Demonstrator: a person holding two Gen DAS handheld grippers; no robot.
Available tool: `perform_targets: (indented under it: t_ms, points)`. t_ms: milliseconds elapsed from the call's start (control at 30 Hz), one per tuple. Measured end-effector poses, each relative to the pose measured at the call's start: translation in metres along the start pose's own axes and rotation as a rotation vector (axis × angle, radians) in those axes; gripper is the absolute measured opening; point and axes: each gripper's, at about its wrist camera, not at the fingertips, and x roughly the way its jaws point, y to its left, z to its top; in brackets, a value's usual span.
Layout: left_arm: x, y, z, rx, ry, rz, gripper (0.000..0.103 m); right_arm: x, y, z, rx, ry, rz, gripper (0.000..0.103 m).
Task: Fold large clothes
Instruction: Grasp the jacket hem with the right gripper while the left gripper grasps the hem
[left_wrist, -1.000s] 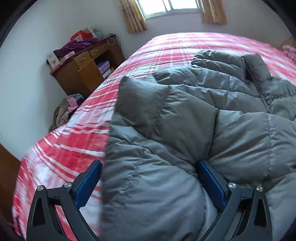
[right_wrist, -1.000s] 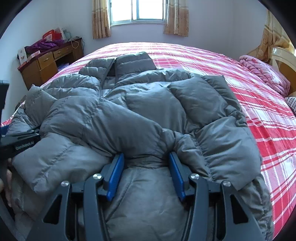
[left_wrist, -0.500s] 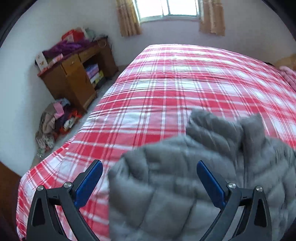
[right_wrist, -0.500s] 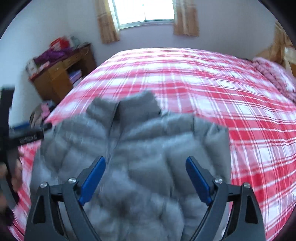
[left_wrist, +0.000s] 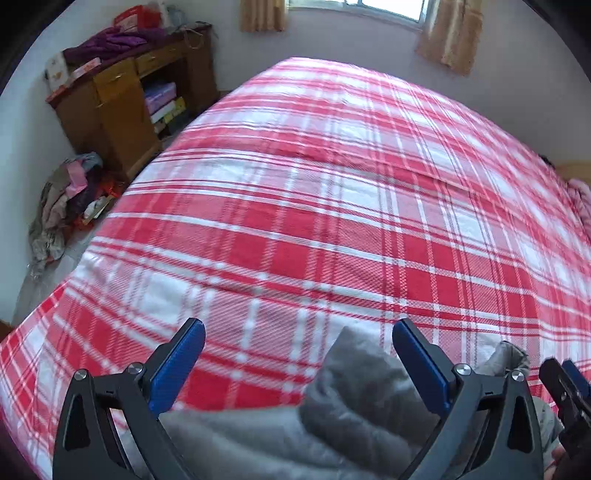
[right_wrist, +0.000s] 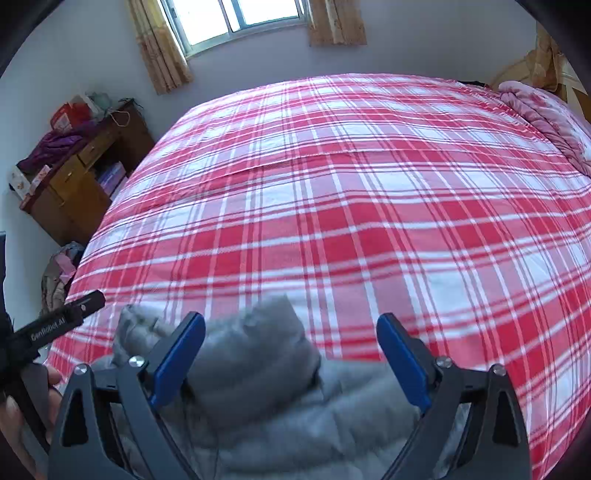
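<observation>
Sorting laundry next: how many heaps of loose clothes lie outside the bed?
2: a purple fabric heap on top of the brown wooden desk, and a mixed clothes pile on the floor beside it. Others may be hidden.

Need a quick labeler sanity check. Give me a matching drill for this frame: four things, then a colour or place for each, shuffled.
Things:
1. puffer jacket
2. bed cover
3. wooden desk
4. clothes pile

Matches:
A. on the floor
B. red and white plaid
C. grey
D. against the wall, left of the bed

Pairs: 1-C, 2-B, 3-D, 4-A
</observation>
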Motion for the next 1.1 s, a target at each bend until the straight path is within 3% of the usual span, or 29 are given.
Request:
perform_targets:
  t_ms: [67, 167, 200, 233, 300, 333, 367, 467, 700, 800, 900, 1100]
  points:
    - [0.012, -0.007, 0.000, 0.025, 0.003, 0.012, 0.102, 0.012, 0.002, 0.006, -0.010, 0.018, -0.012, 0.097]
    - [0.021, -0.013, -0.008, 0.051, 0.020, -0.035, 0.101, 0.031, 0.005, 0.006, -0.040, 0.050, -0.037, 0.097]
    - [0.021, -0.015, -0.013, 0.068, 0.016, -0.053, 0.087, 0.037, 0.005, 0.005, -0.051, 0.071, -0.038, 0.097]
    - [0.020, -0.017, -0.018, 0.094, 0.021, -0.088, 0.051, 0.042, 0.004, 0.002, -0.062, 0.093, -0.035, 0.094]
    - [0.019, -0.017, -0.026, 0.119, 0.068, -0.159, 0.015, 0.047, 0.002, -0.005, -0.090, 0.131, 0.001, 0.065]
    - [0.011, -0.014, -0.030, 0.113, 0.051, -0.185, 0.014, 0.045, 0.001, -0.010, -0.110, 0.142, 0.019, 0.039]
    - [0.001, -0.012, -0.034, 0.123, 0.015, -0.190, 0.013, 0.041, 0.001, -0.012, -0.122, 0.137, 0.023, 0.023]
    - [-0.034, -0.007, -0.047, 0.166, -0.070, -0.199, 0.008, 0.015, -0.001, -0.022, -0.177, 0.090, 0.036, 0.012]
    - [-0.104, 0.021, -0.097, 0.184, -0.215, -0.222, 0.005, -0.051, -0.009, -0.062, -0.288, -0.034, 0.033, 0.008]
    - [-0.109, 0.028, -0.122, 0.188, -0.243, -0.209, 0.004, -0.063, -0.017, -0.080, -0.289, -0.060, 0.037, 0.007]
    - [-0.103, 0.032, -0.146, 0.185, -0.244, -0.190, 0.004, -0.069, -0.028, -0.100, -0.268, -0.089, 0.040, 0.007]
    - [-0.047, 0.036, -0.170, 0.153, -0.151, -0.112, 0.004, -0.047, -0.037, -0.128, -0.228, -0.058, 0.010, 0.006]
